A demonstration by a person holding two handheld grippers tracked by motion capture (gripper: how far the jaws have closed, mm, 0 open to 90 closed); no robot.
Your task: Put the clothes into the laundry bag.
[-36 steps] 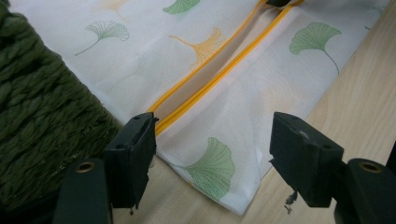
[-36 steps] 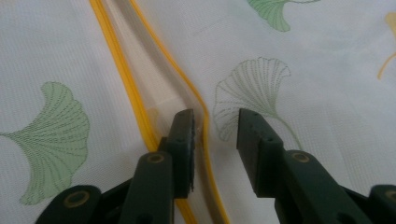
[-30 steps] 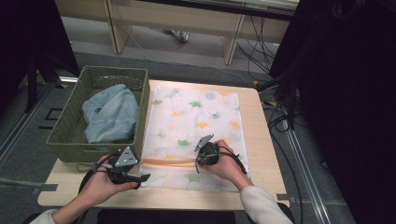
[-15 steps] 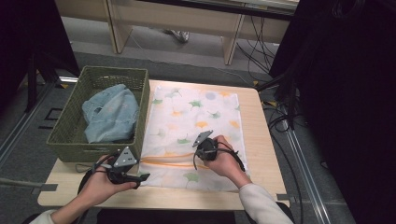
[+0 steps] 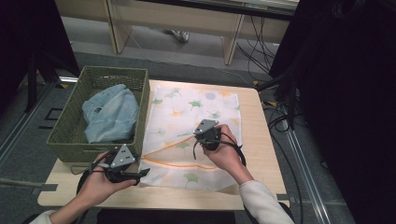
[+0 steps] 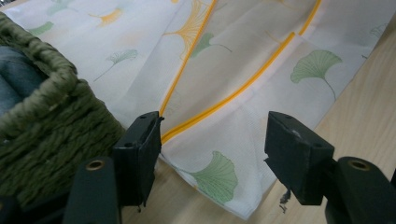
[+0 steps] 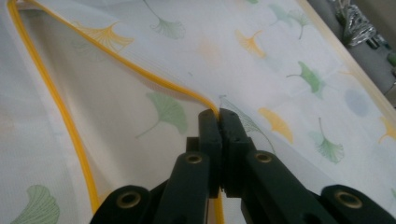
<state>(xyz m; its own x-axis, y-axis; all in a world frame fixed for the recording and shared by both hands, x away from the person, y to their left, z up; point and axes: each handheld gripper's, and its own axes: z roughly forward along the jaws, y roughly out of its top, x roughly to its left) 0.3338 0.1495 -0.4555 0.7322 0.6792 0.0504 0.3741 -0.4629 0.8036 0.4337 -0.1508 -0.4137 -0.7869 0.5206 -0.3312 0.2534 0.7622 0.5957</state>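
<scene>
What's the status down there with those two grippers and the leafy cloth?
Right gripper shut on the cloth's orange-trimmed edge. Left gripper open over the near corner, jaws just been closing. Green basket with denim alongside; nothing blocking.

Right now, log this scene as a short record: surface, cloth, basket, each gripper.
surface: wooden table
cloth: white leaf-print cloth with an orange-edged flap, spread flat beside the basket
basket: green woven basket at the table's left, holding a blue denim garment
left gripper: jaws apart over the cloth's near corner, pads not pressing it
right gripper: jaws shut on the orange edge, lifting it off the cloth
</scene>
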